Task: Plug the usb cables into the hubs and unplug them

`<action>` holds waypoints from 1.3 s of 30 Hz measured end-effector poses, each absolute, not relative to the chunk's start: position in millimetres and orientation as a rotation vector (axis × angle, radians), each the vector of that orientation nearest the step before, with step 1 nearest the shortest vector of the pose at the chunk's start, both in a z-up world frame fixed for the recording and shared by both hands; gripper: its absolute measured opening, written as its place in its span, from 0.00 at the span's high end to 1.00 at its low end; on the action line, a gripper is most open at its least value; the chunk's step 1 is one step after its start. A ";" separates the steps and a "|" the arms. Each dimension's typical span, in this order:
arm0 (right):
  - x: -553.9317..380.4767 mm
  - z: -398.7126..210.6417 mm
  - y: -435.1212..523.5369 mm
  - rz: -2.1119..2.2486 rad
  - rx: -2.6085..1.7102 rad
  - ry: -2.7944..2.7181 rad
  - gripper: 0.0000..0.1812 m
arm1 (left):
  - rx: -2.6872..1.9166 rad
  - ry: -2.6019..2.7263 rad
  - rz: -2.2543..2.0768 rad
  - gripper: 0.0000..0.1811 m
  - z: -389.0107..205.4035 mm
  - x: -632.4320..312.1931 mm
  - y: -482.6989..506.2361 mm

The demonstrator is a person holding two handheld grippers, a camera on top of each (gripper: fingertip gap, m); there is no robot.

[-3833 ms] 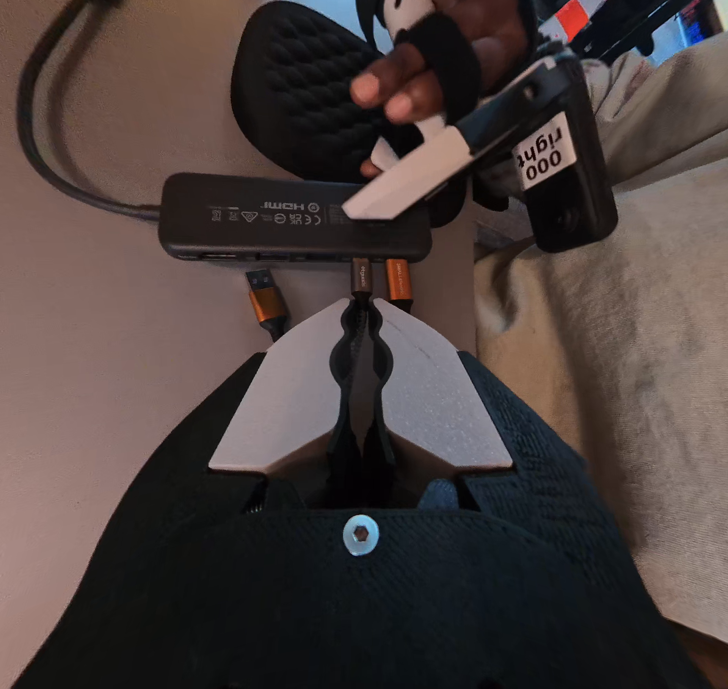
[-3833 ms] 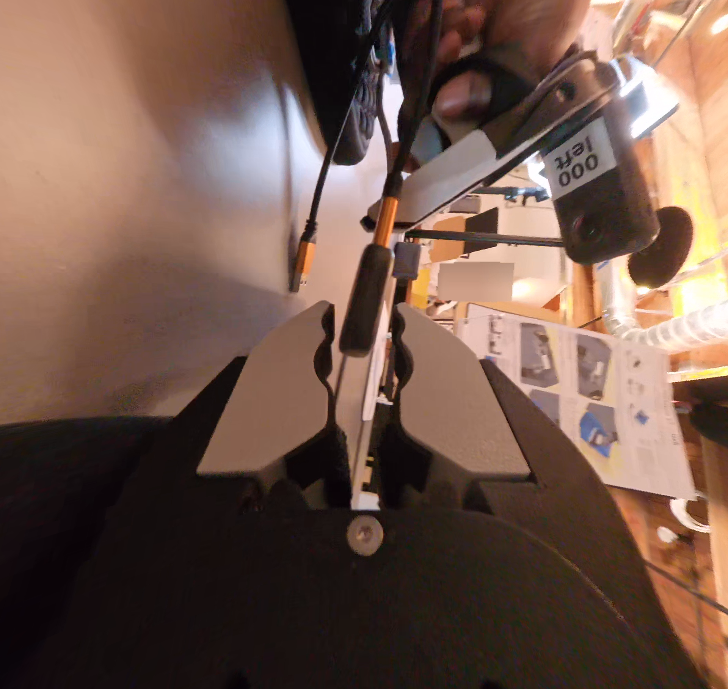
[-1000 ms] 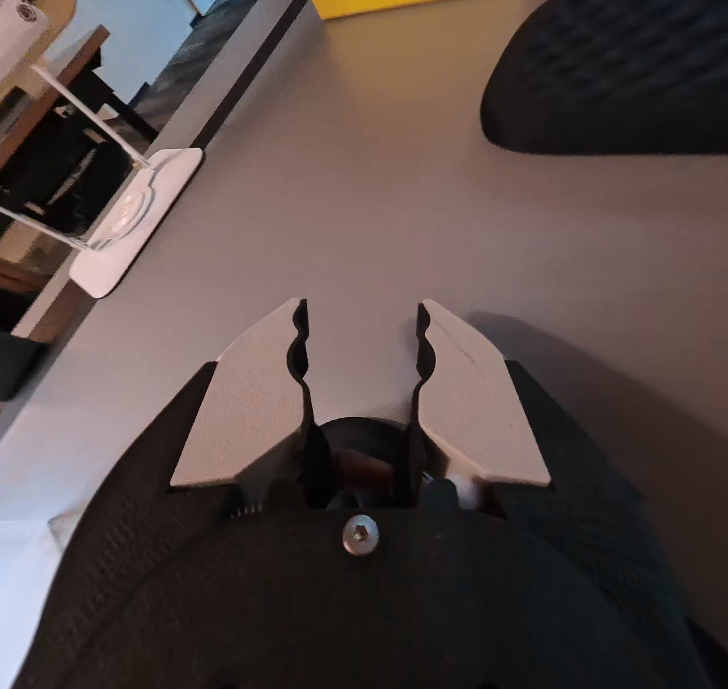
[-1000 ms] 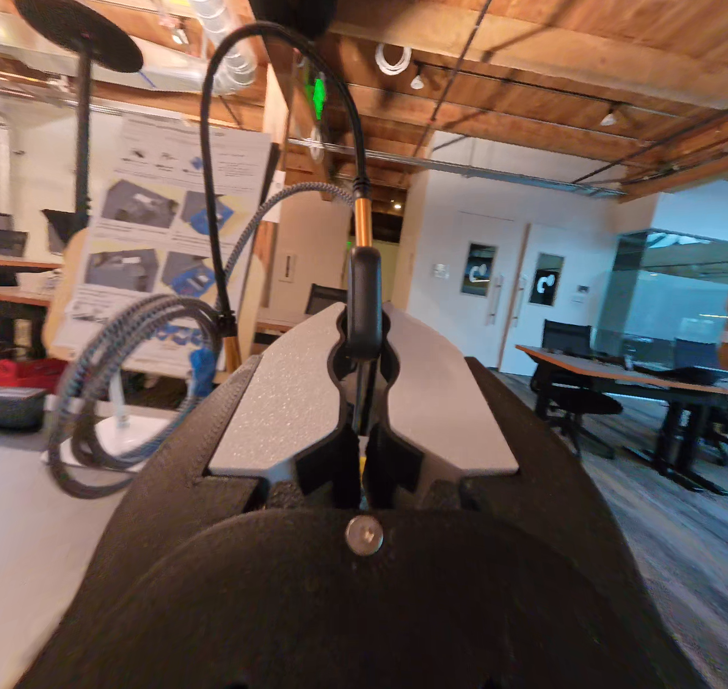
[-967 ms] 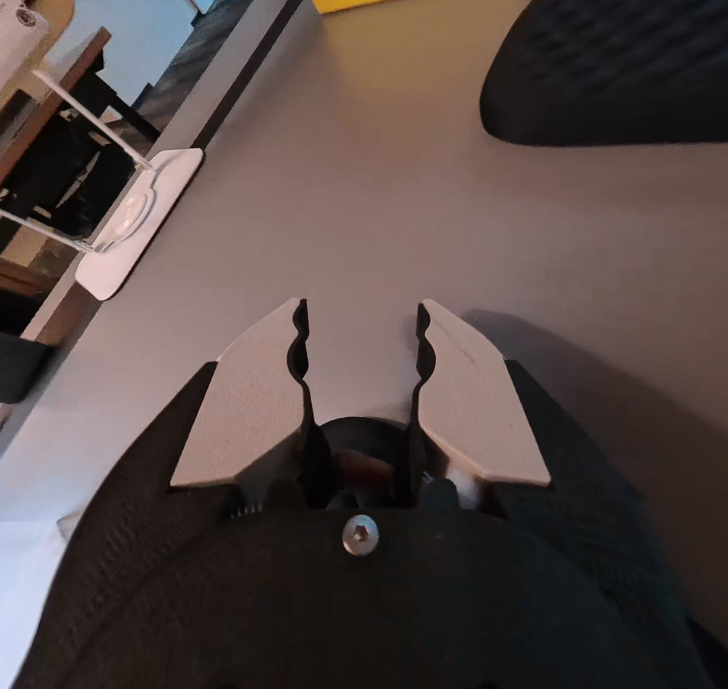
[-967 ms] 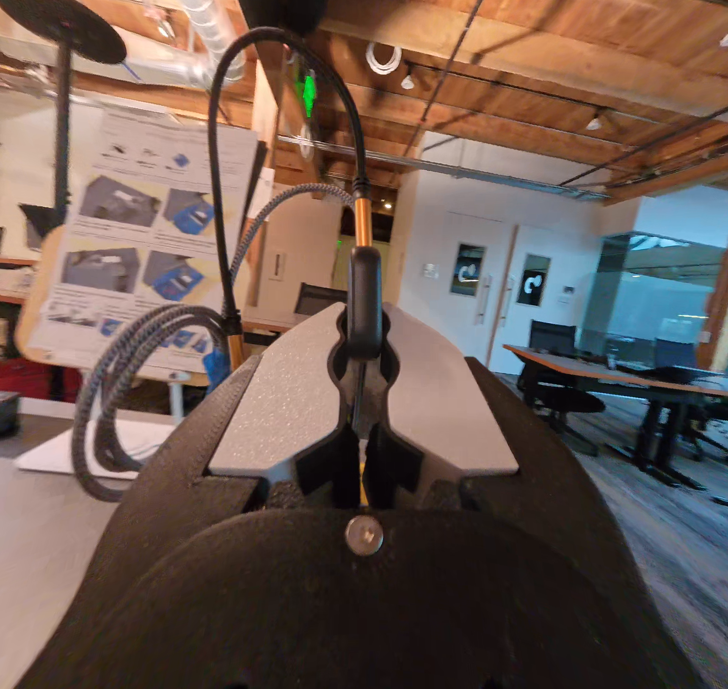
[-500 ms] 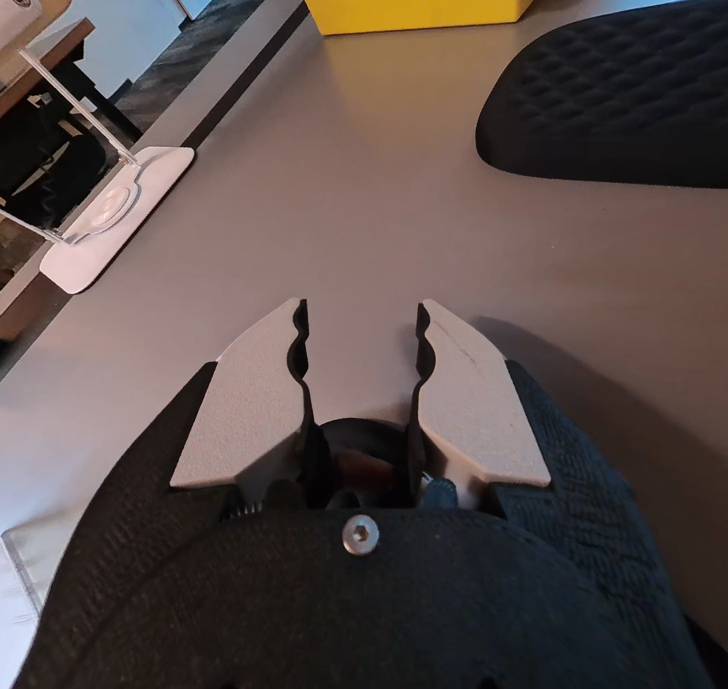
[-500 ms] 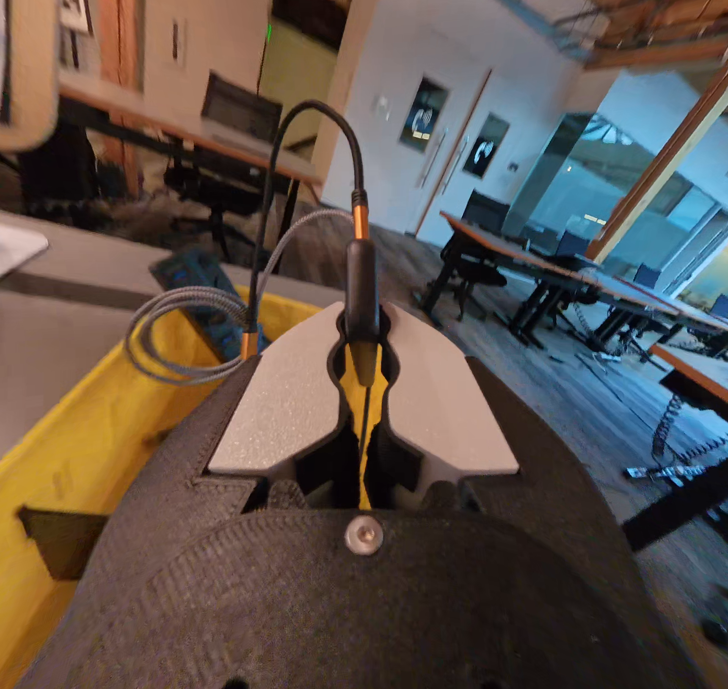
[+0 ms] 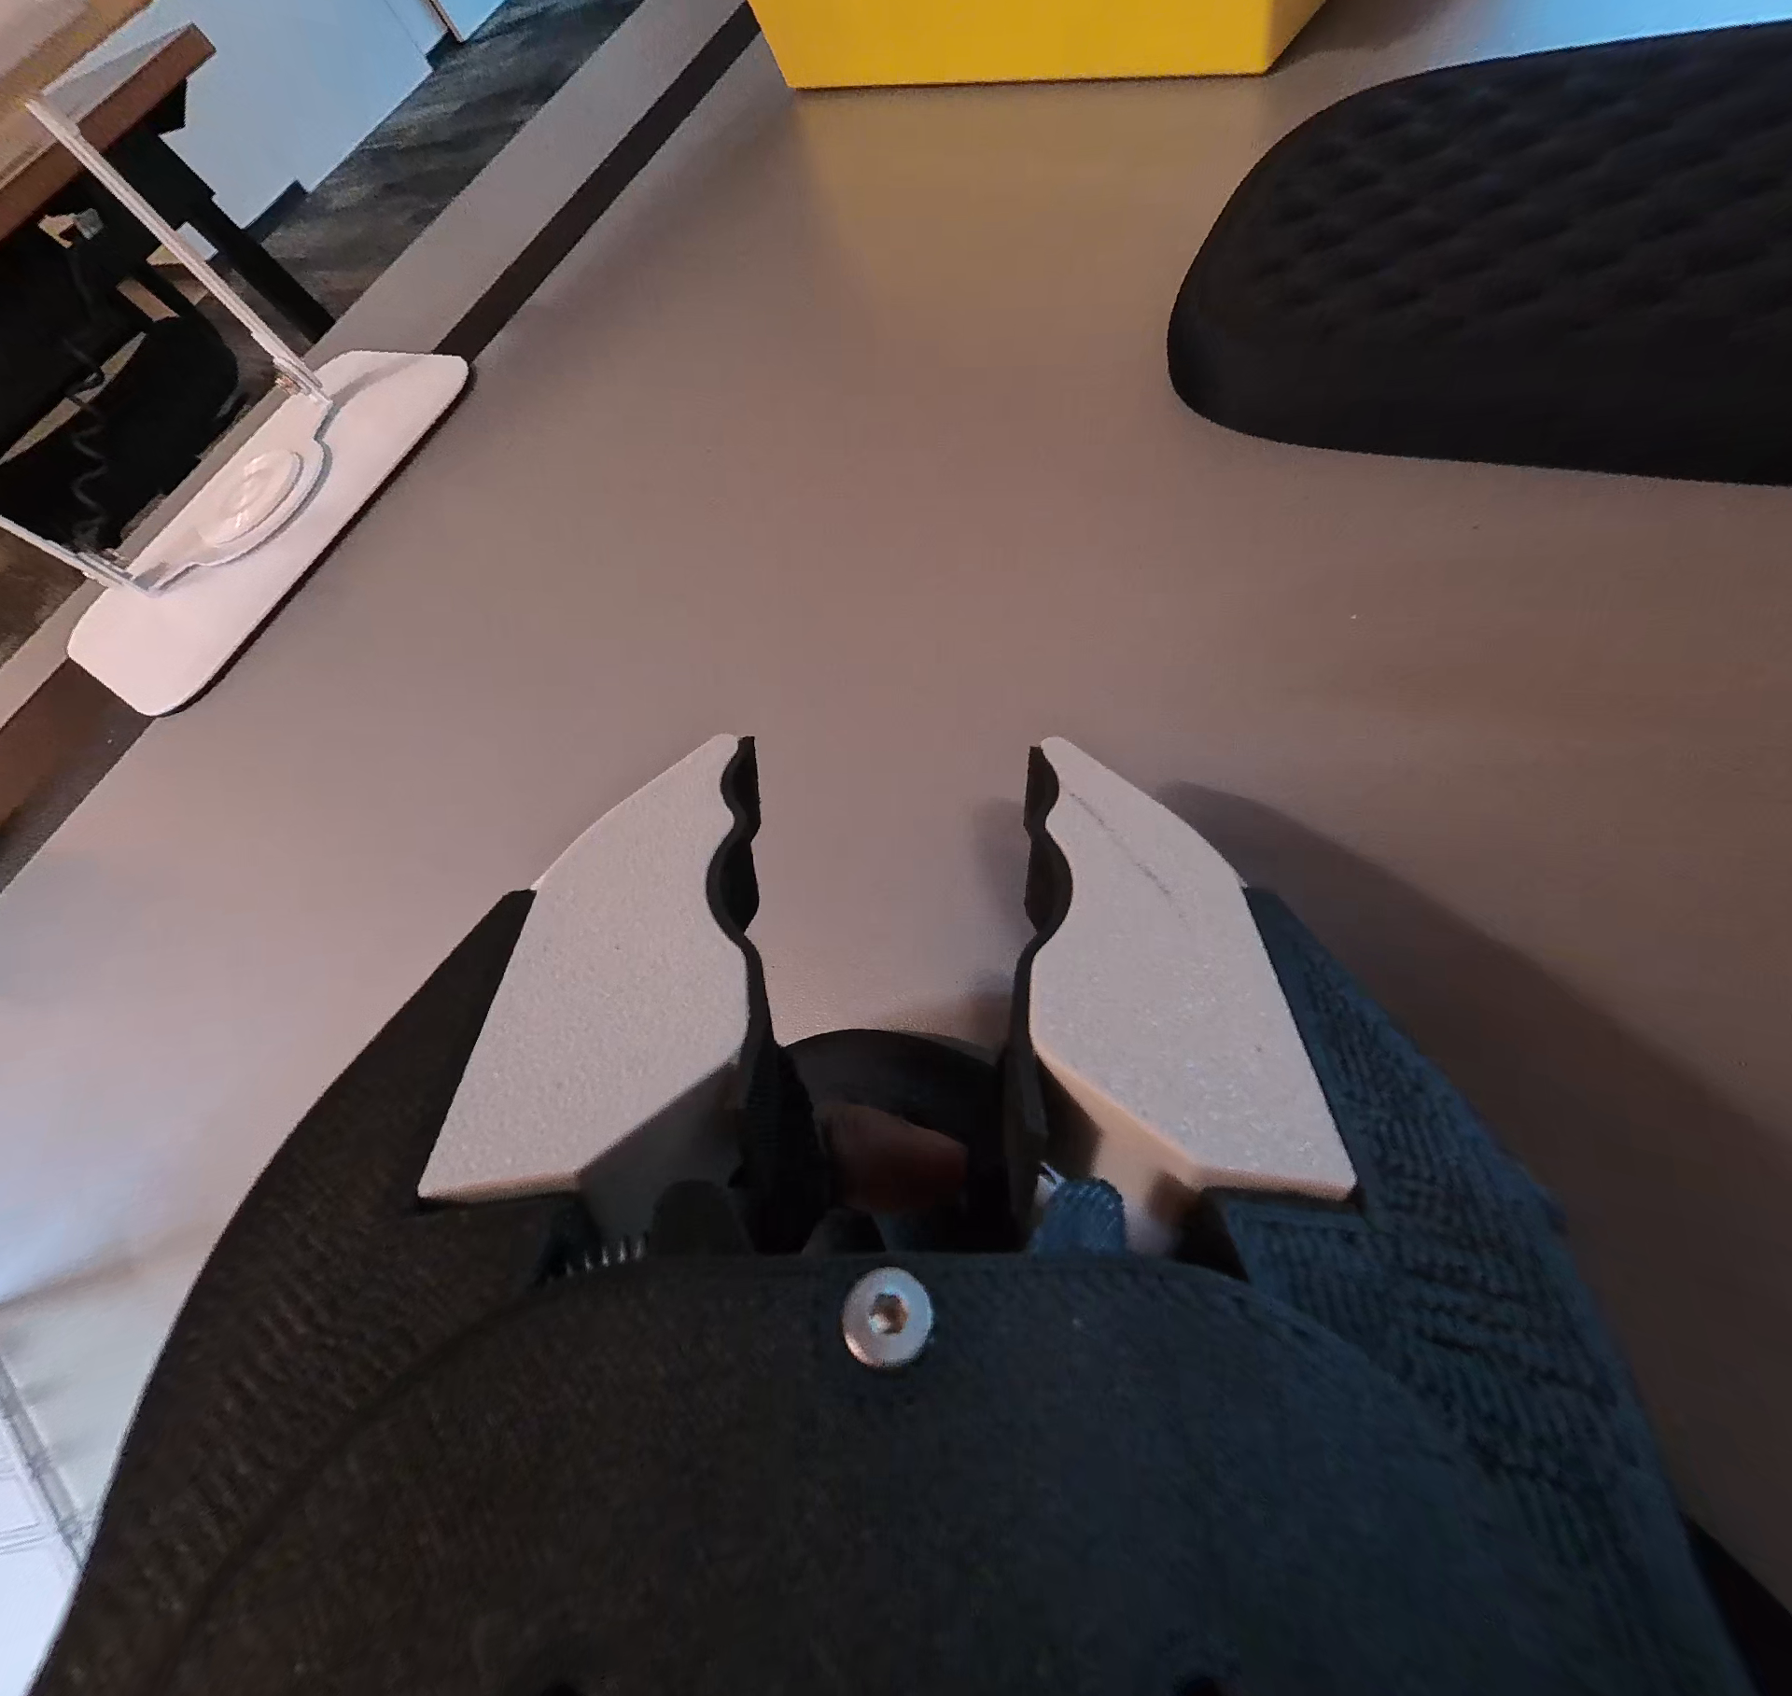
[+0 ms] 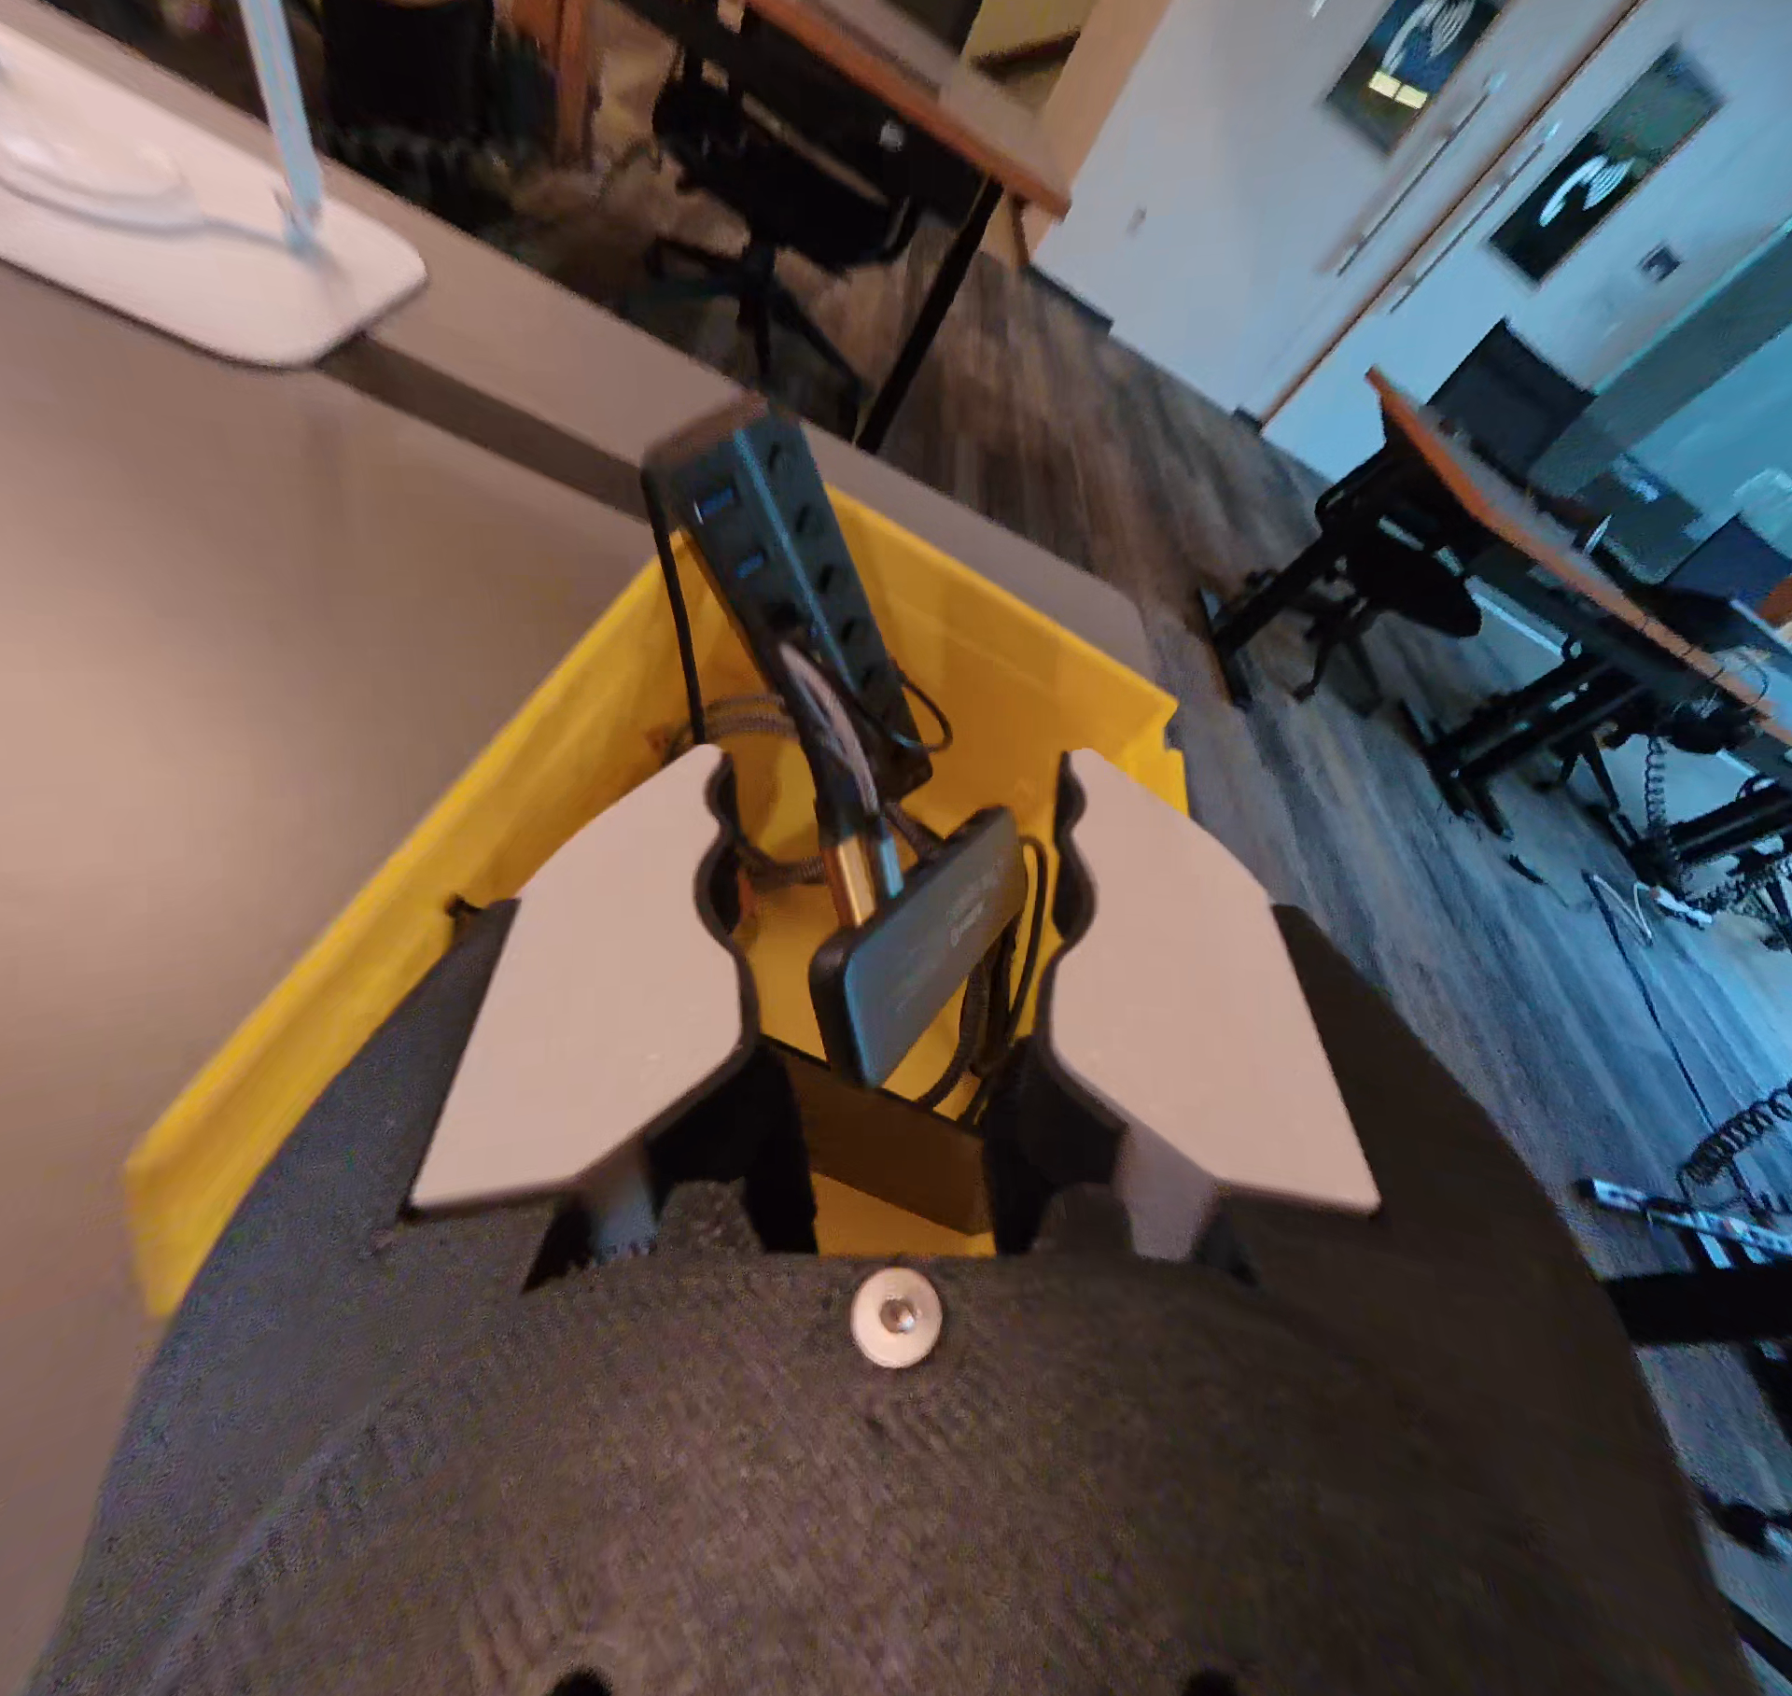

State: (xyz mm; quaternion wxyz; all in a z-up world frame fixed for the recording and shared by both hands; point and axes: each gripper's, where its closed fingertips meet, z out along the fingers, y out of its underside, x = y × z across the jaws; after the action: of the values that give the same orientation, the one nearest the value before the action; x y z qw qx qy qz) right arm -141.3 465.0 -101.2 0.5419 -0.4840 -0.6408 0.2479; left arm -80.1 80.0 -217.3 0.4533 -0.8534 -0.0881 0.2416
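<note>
In the right wrist view my right gripper (image 10: 892, 767) is open and empty, hovering above a yellow bin (image 10: 543, 777) at the table's far edge. Inside the bin lies a flat dark grey hub (image 10: 921, 951) with an orange-collared usb plug (image 10: 848, 864) still in it and its cables (image 10: 776, 859) coiled beneath. A longer black hub (image 10: 776, 563) with a row of ports leans upright against the bin's back. In the left wrist view my left gripper (image 9: 890, 767) is open and empty, low over the bare grey table (image 9: 873, 486).
A black quilted pad (image 9: 1513, 292) lies at the right of the table, with the yellow bin (image 9: 1018, 1) beyond it. A white stand base (image 9: 262, 534) with a clear post sits at the table's left edge, also in the right wrist view (image 10: 194, 224). Office desks and floor lie beyond. Spacing between my two grippers at the tips: around 40 cm.
My right gripper swung down over the yellow bin and opened, dropping the grey hub with its cables into it. My left gripper stayed open, barely shifting over the table.
</note>
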 end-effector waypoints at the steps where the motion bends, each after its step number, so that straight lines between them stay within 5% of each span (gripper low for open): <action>1: -136.1 -91.6 458.1 0.619 -1.130 -1.493 0.62 | -2.105 -0.217 0.597 0.71 -217.0 -80.1 79.9; 6: -99.1 -69.3 393.3 0.855 -0.977 -1.386 0.56 | -2.103 -0.223 0.598 0.71 -216.9 -80.8 79.7; 11: -81.7 -162.2 349.8 0.809 -1.200 -1.698 0.53 | -2.086 -0.234 0.588 0.71 -214.7 -81.4 79.2; 13: -85.9 -190.5 349.9 0.728 -1.290 -1.791 0.62 | -2.084 -0.236 0.589 0.71 -214.4 -81.5 79.0; 16: -101.1 -198.4 360.7 0.556 -1.232 -1.819 0.91 | -2.074 -0.236 0.600 0.71 -212.9 -81.8 78.7; 32: -138.1 -195.9 218.4 0.607 -1.014 -1.950 0.88 | -1.923 -0.316 0.613 0.71 -191.1 -88.1 70.4; 39: -141.3 -194.2 130.0 0.836 -0.912 -2.026 0.87 | -1.417 -0.537 0.641 0.80 -115.3 -100.5 22.4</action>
State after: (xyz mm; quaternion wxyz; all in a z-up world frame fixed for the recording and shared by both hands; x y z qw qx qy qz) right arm -141.3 130.0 -194.2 0.3746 -0.3562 -0.7912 0.3267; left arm -100.5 22.4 -115.3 0.6802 -0.6313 -0.2393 0.2855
